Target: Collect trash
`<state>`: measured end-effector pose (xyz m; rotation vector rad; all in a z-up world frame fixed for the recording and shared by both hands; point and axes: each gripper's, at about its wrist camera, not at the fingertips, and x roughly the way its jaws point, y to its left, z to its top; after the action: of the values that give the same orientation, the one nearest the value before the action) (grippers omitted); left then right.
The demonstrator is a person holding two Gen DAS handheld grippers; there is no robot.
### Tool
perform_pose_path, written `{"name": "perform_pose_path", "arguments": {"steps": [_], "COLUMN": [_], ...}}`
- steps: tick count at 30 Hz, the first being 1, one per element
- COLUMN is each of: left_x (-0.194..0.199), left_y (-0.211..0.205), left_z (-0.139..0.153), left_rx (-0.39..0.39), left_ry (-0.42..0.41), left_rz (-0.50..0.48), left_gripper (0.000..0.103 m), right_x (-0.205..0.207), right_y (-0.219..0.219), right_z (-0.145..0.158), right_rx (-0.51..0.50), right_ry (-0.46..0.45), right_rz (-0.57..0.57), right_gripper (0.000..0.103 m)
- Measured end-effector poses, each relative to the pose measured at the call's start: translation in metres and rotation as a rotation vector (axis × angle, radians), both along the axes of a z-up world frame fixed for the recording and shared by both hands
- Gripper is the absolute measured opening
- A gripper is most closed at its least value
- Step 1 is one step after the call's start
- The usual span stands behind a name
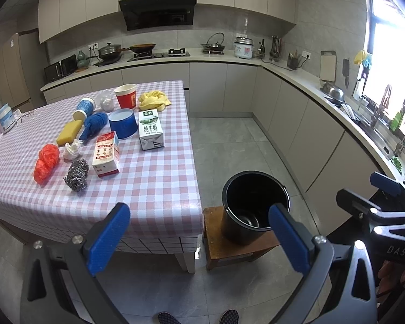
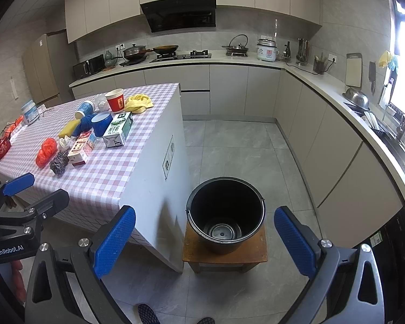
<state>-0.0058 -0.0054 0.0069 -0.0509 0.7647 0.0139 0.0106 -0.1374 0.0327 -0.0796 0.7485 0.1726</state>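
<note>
On the far left of the checked table (image 1: 154,189) we have the trash laid out: a red plastic bag (image 1: 46,163), a crumpled white tissue (image 1: 72,149) and a steel scourer (image 1: 77,174) just beside them, with a yellow sponge (image 1: 68,132) behind. Moving right, we see a blue cloth (image 1: 94,127), a pink-and-white packet (image 1: 106,154), a blue tub (image 1: 122,122) and a milk carton (image 1: 150,129). Behind those, a blue cup (image 1: 85,107) lies on its side, a red cup (image 1: 125,95) stands upright, and a yellow cloth (image 1: 155,100) sits near the table's right edge. Off the table corner we find the black bucket (image 2: 225,213) on a small wooden stool (image 2: 199,253), with nothing in it that we can make out. We hold the left gripper (image 1: 199,239) spread wide over the table corner, pinching nothing, and the right gripper (image 2: 205,241) spread wide too, the bucket showing between its blue pads (image 2: 113,240).
</note>
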Motion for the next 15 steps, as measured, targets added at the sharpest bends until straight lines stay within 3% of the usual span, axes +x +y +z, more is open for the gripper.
{"name": "perform_pose_path", "arguments": {"steps": [15], "left_x": [-0.0008], "left_y": [0.0003], "left_z": [-0.0002], "left_rx": [0.0], "left_ry": [-0.001], "left_rz": [-0.003], "left_gripper": [0.103], "right_x": [0.0018], "right_y": [0.0016], "right_z": [0.0003], "right_rx": [-0.002], "right_ry": [0.002], "right_rz": [-0.001], "right_gripper": [0.103]}}
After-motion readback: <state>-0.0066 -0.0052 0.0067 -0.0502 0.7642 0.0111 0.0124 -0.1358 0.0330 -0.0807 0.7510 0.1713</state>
